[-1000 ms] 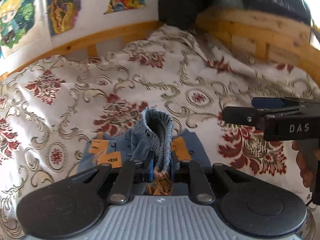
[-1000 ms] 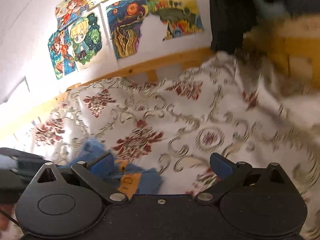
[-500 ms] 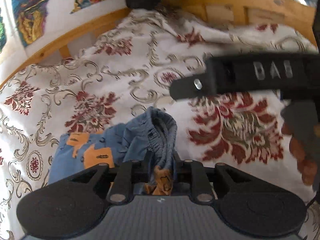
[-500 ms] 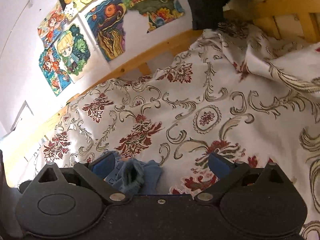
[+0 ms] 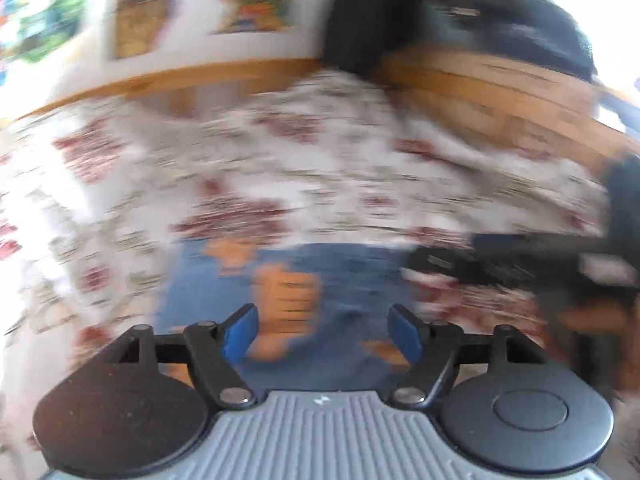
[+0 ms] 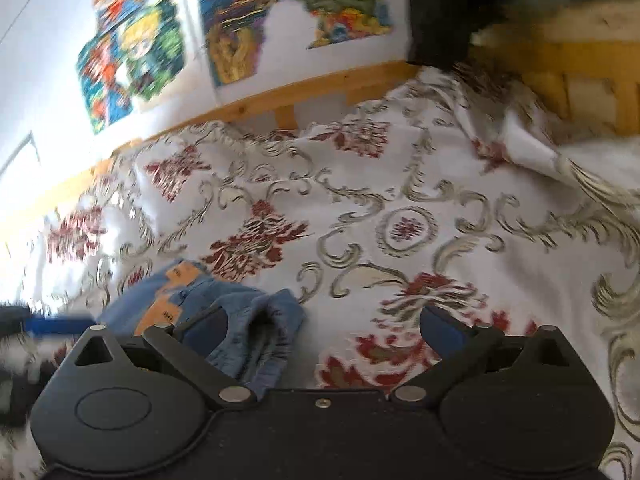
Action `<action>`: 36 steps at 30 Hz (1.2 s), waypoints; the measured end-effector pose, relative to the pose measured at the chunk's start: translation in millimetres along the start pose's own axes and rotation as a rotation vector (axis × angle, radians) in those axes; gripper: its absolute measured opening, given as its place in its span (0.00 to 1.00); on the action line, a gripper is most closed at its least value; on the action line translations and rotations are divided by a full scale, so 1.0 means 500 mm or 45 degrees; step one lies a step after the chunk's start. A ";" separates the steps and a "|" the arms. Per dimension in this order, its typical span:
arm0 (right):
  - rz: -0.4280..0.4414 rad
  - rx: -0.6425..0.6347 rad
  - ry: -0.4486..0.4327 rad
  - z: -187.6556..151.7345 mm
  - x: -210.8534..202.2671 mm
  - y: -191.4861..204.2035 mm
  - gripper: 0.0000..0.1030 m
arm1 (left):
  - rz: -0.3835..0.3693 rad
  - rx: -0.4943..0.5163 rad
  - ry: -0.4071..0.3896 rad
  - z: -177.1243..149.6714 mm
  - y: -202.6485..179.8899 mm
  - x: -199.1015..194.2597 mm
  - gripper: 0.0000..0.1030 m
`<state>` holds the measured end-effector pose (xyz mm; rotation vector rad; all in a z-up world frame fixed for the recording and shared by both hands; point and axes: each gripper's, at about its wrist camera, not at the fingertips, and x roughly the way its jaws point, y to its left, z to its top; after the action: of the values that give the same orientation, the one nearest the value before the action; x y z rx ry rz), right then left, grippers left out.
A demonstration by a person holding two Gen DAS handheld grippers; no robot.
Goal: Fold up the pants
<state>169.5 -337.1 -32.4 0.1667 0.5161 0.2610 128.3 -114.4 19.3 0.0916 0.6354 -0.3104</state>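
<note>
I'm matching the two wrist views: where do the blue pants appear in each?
Left wrist: pants lower centre, blurred, past the open fingers.
Right wrist: pants lower left, by the left finger.
Shared landmark: wooden bed rail under the wall pictures.

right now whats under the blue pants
The blue pants lie bunched on the patterned bedspread, which shows on all sides of them. Whatever sits directly beneath the fabric is covered. Both the left claw and right claw are open.
</note>
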 end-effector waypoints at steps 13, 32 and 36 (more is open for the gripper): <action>-0.209 -0.346 0.325 -0.049 0.018 0.075 0.99 | 0.220 -0.300 0.186 -0.108 0.183 0.038 0.91; -0.378 -0.673 -0.094 -0.049 0.122 0.140 0.99 | 0.304 -0.031 0.065 0.062 0.173 0.185 0.98; -0.274 -0.579 -0.077 -0.041 0.114 0.089 0.99 | 0.193 -0.104 0.063 0.022 0.222 0.222 1.00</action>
<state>198.0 -276.6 -66.7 -0.3211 0.3991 0.1571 253.7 -39.3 -39.4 0.0690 0.6857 -0.1358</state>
